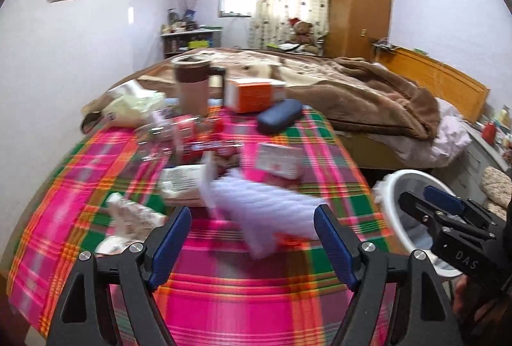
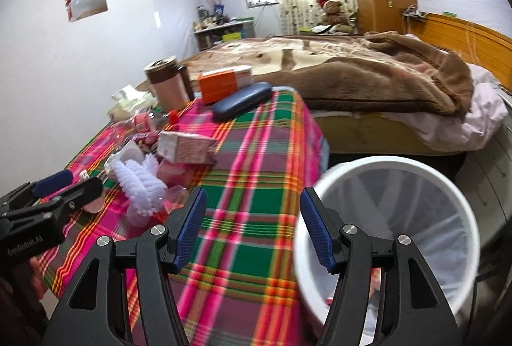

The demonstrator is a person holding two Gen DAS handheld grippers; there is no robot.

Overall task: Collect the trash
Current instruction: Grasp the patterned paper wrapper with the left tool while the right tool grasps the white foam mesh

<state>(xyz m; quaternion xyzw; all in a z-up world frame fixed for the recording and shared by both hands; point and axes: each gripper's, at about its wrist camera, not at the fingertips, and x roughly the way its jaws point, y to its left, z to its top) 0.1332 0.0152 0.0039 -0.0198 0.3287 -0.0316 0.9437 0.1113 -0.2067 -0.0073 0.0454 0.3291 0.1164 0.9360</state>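
Litter lies on a table under a pink and green plaid cloth (image 1: 224,282): a white ribbed foam wrap (image 1: 265,205), a pink carton (image 1: 278,160), crumpled wrappers (image 1: 131,215) and a clear plastic bottle (image 1: 156,138). My left gripper (image 1: 252,211) hangs open just short of the foam wrap, and no pad touches anything. My right gripper (image 2: 253,192) is open and empty over the table's right edge. Beside it stands a white bin (image 2: 393,218) with a clear liner. In the right wrist view the foam wrap (image 2: 140,183) lies next to the left gripper (image 2: 83,183).
At the back of the table stand a brown lidded jug (image 1: 192,87), an orange box (image 1: 252,95) and a blue glasses case (image 1: 280,115). A bed with a brown blanket (image 1: 368,90) lies behind the table. The white wall (image 1: 64,74) runs along the left.
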